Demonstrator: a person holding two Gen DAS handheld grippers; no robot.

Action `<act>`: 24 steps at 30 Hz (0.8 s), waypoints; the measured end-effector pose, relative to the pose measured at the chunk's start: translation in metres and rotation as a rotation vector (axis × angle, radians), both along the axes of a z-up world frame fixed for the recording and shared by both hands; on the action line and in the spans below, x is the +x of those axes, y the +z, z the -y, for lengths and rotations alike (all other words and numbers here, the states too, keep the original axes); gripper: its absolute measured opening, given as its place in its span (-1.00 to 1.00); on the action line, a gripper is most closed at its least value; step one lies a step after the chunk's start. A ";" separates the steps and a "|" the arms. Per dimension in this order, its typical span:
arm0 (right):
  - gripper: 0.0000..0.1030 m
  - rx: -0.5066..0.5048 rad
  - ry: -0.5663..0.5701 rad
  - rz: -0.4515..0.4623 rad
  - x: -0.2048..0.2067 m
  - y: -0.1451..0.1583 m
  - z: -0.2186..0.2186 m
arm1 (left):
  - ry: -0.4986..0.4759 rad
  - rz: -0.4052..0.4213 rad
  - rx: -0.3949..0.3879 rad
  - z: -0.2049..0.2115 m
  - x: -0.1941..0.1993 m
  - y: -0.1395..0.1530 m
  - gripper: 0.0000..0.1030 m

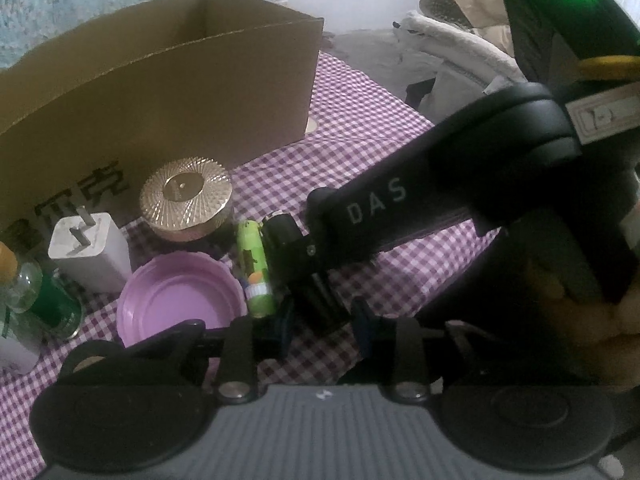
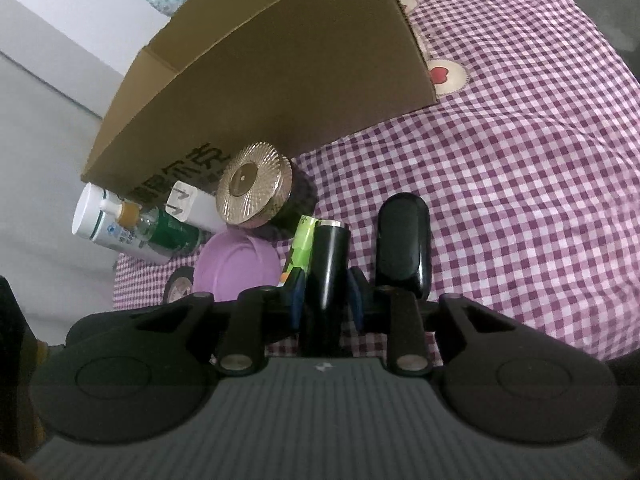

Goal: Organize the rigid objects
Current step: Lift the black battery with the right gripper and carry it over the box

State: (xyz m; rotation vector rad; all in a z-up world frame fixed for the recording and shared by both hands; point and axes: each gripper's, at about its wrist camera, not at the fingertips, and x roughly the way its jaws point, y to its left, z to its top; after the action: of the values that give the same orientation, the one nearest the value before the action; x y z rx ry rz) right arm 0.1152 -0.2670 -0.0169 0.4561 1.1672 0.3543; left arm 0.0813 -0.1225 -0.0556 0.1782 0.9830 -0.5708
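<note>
My right gripper (image 2: 327,294) is shut on a black cylinder (image 2: 328,256) with a silver end, held just above the checked cloth. In the left wrist view the right gripper (image 1: 298,248) reaches in from the right, and the black cylinder (image 1: 280,229) sits beside a green cylinder (image 1: 256,268). My left gripper (image 1: 324,330) hangs just in front of the right gripper's fingers. Its blue pads (image 1: 286,330) stand apart, and nothing shows pressed between them. A black oval case (image 2: 404,240) lies to the right of the held cylinder.
An open cardboard box (image 1: 160,92) stands behind a gold-lidded jar (image 1: 186,200), a white plug charger (image 1: 90,252), a purple lid (image 1: 180,304) and a green glass bottle (image 1: 52,304). A white bottle (image 2: 104,224) lies at the cloth's left edge. Bedding (image 1: 452,52) is piled at the back right.
</note>
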 end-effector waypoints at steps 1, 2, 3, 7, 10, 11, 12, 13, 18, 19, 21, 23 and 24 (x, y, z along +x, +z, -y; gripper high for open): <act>-0.59 0.009 -0.007 0.004 -0.001 0.000 0.001 | -0.001 0.004 0.006 0.001 -0.001 0.000 -0.41; -0.59 0.016 -0.012 0.006 -0.003 0.000 0.002 | -0.002 0.010 0.009 0.002 -0.003 0.001 -0.41; -0.59 0.024 -0.019 0.012 -0.006 0.001 0.003 | -0.004 0.016 0.010 0.001 -0.006 0.003 -0.41; -0.59 0.034 -0.026 0.053 -0.016 0.013 0.004 | -0.003 0.058 0.005 0.000 -0.016 0.015 -0.41; -0.59 0.027 -0.019 0.105 -0.023 0.033 0.001 | 0.003 0.111 -0.003 -0.005 -0.023 0.032 -0.41; -0.59 0.026 -0.014 0.131 -0.025 0.042 -0.001 | 0.009 0.132 -0.011 -0.008 -0.025 0.040 -0.41; -0.59 0.025 -0.009 0.156 -0.026 0.051 -0.004 | 0.016 0.151 -0.019 -0.012 -0.026 0.048 -0.41; -0.59 0.025 -0.002 0.182 -0.026 0.060 -0.007 | 0.026 0.175 -0.026 -0.016 -0.027 0.057 -0.41; -0.59 0.049 0.060 0.318 -0.015 0.109 -0.031 | 0.092 0.277 -0.033 -0.043 -0.020 0.103 -0.40; -0.59 0.059 0.079 0.336 -0.008 0.118 -0.037 | 0.105 0.290 -0.032 -0.049 -0.016 0.110 -0.40; -0.59 0.075 0.118 0.366 0.007 0.133 -0.049 | 0.135 0.303 -0.029 -0.061 -0.003 0.125 -0.40; -0.59 0.094 0.163 0.366 0.030 0.143 -0.066 | 0.172 0.283 -0.034 -0.078 0.015 0.134 -0.40; -0.59 0.103 0.183 0.358 0.041 0.145 -0.074 | 0.188 0.268 -0.037 -0.086 0.024 0.136 -0.40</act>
State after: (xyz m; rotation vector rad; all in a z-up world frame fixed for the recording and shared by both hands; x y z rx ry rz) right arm 0.1567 -0.1933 0.1285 0.3573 0.8448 0.6308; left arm 0.1055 -0.0363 0.0807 0.1240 0.7191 -0.3807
